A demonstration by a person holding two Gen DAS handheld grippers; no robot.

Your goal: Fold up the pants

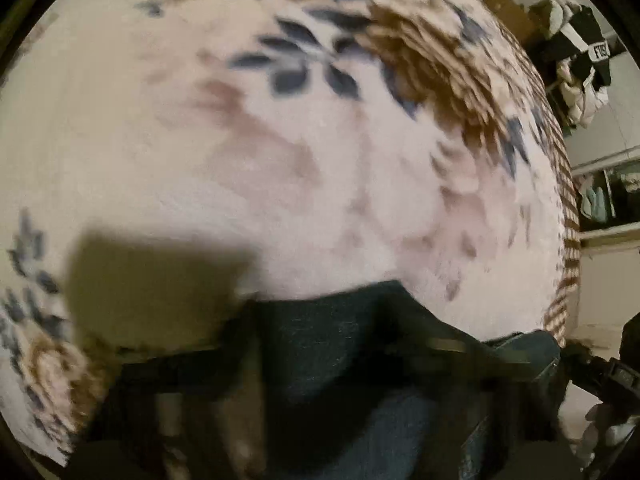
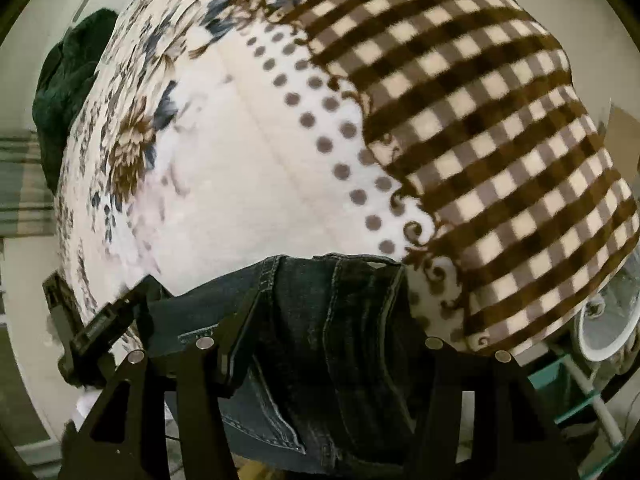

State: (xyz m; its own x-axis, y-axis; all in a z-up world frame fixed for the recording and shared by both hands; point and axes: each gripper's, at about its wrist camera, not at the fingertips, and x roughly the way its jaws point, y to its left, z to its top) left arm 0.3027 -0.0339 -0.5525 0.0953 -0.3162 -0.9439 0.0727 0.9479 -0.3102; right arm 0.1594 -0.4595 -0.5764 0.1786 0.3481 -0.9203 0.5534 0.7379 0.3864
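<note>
Right gripper jaws spread, dark jeans bunched between them on the patterned blanket, pads not pressing. Left gripper is blurred; probably clamped on the denim, can't tell for sure.

Black right hand-held gripper, angular fingers, silver round screws

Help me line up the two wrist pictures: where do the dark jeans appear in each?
Left wrist: jeans at bottom centre, blurred, spreading toward the lower right.
Right wrist: jeans at bottom centre, between the gripper fingers.
Shared landmark: the floral blanket with its brown checked border beneath them.
</note>
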